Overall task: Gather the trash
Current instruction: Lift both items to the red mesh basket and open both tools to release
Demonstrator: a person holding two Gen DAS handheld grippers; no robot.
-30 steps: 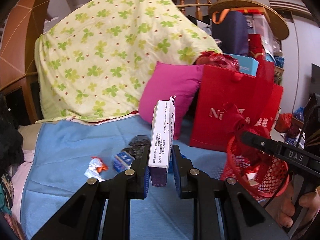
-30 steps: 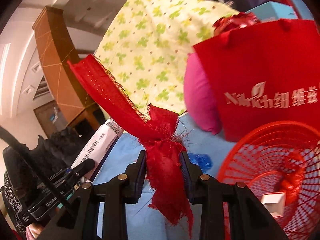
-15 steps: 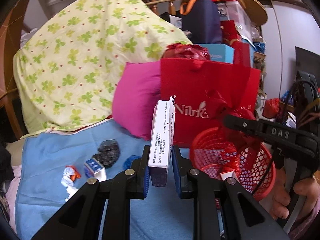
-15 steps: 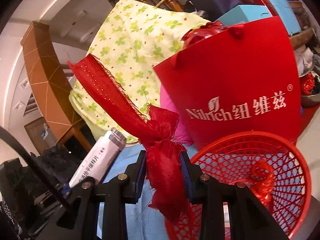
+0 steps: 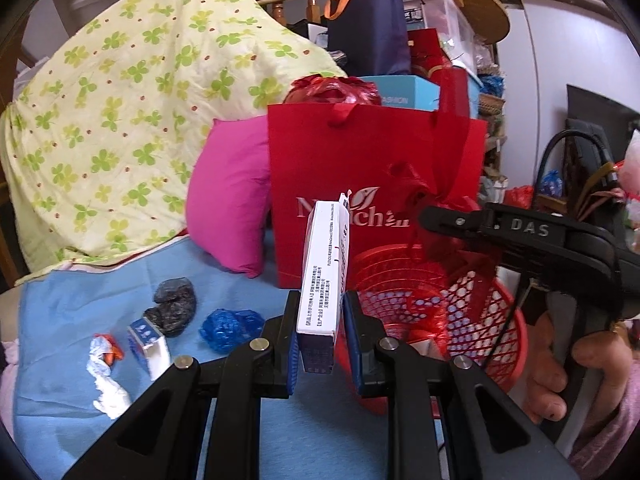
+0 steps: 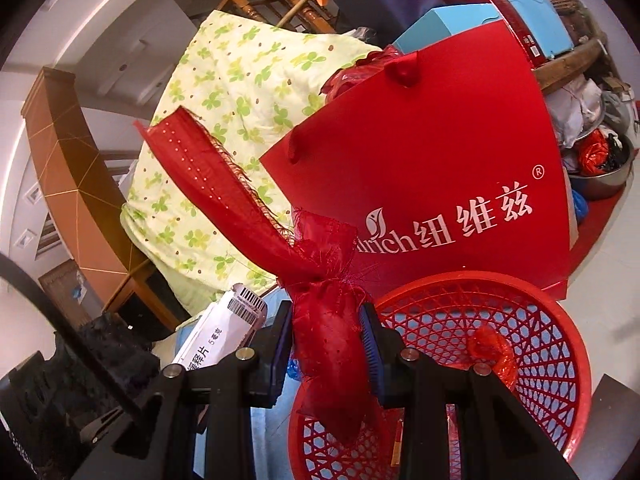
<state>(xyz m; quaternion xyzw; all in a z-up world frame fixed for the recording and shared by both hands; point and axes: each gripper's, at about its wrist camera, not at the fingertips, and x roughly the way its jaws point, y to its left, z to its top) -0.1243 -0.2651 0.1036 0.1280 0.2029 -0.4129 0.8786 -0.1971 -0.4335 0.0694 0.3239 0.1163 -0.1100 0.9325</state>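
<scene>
Left gripper [image 5: 319, 336] jaws clamp a white box [image 5: 323, 276], held upright above the blue cloth [image 5: 100, 280]. Right gripper [image 6: 326, 344] jaws clamp a red ribbon [image 6: 320, 320] over the red basket [image 6: 552, 320] rim.
</scene>
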